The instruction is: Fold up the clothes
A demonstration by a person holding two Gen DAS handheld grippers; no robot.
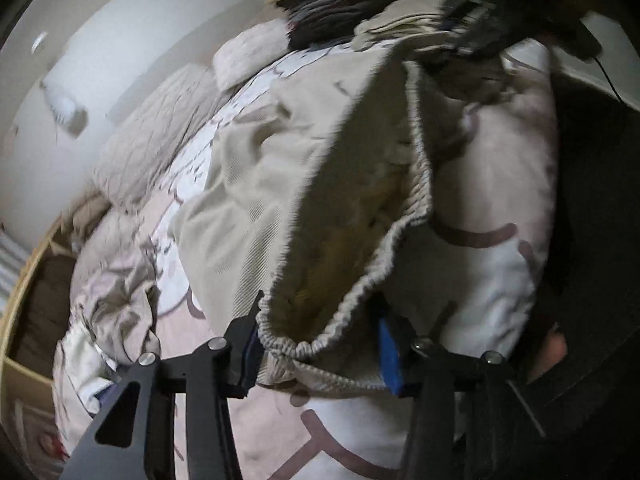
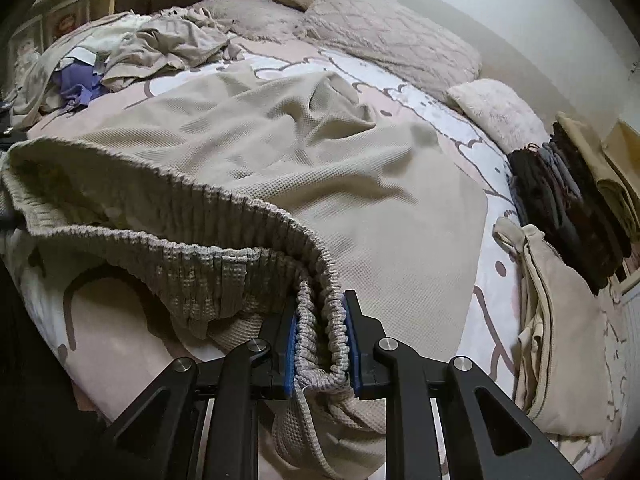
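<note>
Beige trousers (image 2: 280, 152) spread on the bed (image 2: 460, 128) for folding.
The ribbed waistband (image 2: 224, 248) is lifted taut: one end is pinched by the right claw (image 2: 322, 344); the left claw (image 1: 320, 346) is half spread around the other end.

Dim, soft indoor light, no glare. Left wrist view smeared by motion blur: folded clothes pile (image 1: 340, 4) at top streaks, beige trousers (image 1: 280, 184) lose weave detail, deep shadow falls inside their open waistband. Right wrist view sharp: waffle weave crisp, soft shadows in folds, white wall (image 2: 520, 12) brightest area. Fisheye bends bed (image 2: 500, 152) into curve in both views; corners fall to black vignette. Gripper arms at bottom edge near-silhouettes.
</note>
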